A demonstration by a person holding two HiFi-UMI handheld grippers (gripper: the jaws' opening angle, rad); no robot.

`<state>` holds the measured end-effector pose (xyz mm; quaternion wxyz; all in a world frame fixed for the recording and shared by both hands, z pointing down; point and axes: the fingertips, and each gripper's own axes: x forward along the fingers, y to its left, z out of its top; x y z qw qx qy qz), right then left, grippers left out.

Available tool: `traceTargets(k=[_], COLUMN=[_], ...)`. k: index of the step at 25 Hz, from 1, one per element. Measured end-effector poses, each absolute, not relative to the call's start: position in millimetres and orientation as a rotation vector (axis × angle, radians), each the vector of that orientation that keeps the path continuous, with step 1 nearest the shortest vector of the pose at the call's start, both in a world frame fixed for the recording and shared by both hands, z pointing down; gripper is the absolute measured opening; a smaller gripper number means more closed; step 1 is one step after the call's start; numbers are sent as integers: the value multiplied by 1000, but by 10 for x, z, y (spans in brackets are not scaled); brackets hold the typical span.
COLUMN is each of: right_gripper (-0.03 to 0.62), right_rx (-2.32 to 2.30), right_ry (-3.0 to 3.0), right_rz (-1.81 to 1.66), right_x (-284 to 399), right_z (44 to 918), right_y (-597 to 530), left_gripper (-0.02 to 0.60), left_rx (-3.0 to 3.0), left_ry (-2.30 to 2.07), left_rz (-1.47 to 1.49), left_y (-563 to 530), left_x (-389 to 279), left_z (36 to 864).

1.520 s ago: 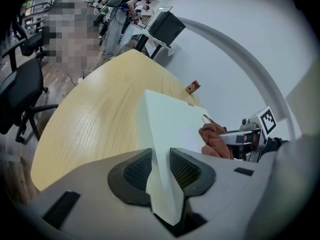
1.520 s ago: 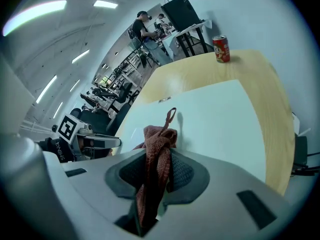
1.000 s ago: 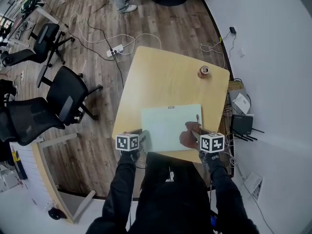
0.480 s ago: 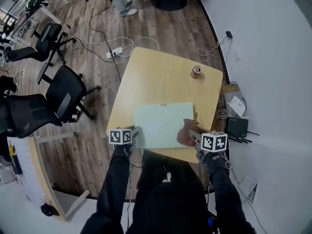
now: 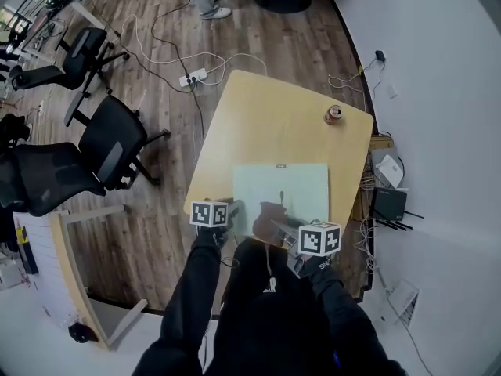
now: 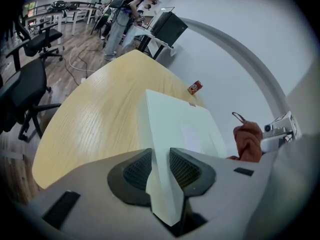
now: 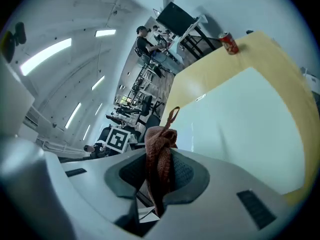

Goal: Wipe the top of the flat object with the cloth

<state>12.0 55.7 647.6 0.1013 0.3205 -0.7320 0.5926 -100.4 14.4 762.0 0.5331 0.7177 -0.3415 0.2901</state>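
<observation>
Revealing grips head view hides, left fingers [image 6: 134,172] pinching board [image 6: 176,124], right fingers [image 7: 188,175] pinching cloth [image 7: 160,151]

Head view steeply down; gripper views low, close; share flat object [image 5: 297,182].

The right gripper [image 5: 283,227] has swung in from the right edge of the pale board [image 5: 301,182], bringing the brown cloth [image 5: 270,212] in its jaws over the near middle (much closer to the jaws of the left gripper [image 5: 233,212]).
</observation>
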Motion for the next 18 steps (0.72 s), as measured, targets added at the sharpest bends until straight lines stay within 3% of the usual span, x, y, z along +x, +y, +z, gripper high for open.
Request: traceTargets(k=[8, 18], right_gripper=[106, 106], right_rx=[761, 839], right_ry=[-2070, -1959], right_rz=[1838, 1684], right_x=[-731, -580], right_z=[6857, 7245], right_y=[715, 748], left_gripper=[130, 130], left_rx=[1715, 1713], left_ry=[-745, -730], left_rz=[647, 637], left_y=[131, 145], left_x=[-1043, -1098], left_z=[7596, 7598])
